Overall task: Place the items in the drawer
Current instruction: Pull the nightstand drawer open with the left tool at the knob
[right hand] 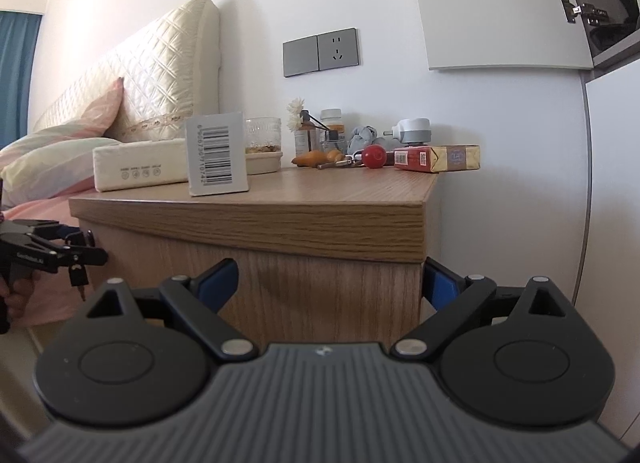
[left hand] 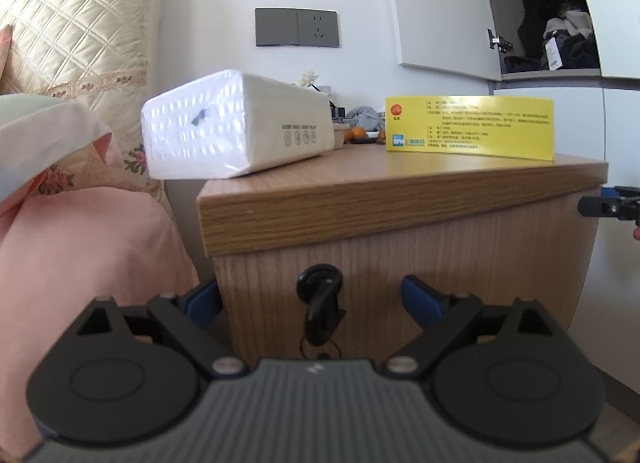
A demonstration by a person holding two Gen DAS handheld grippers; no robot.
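Observation:
A wooden nightstand [left hand: 400, 199] stands beside the bed; its drawer front [left hand: 480, 263] is shut and carries a black ring handle with a small padlock [left hand: 320, 303]. My left gripper [left hand: 316, 299] is open, its blue fingertips either side of the handle, close to the drawer front. My right gripper [right hand: 332, 283] is open and empty, facing the nightstand's right corner [right hand: 416, 223]. On top lie a white tissue pack [left hand: 236, 123], a yellow medicine box [left hand: 470, 127] with a barcode end [right hand: 218, 155], and a red and gold packet [right hand: 436, 157].
At the back of the top stand a glass jar [right hand: 263, 135], bottles [right hand: 332, 123], a red ball [right hand: 374, 156], keys and a grey plug [right hand: 414, 131]. The bed with pink sheet [left hand: 80, 263] is left. An open wardrobe [left hand: 560, 23] is right.

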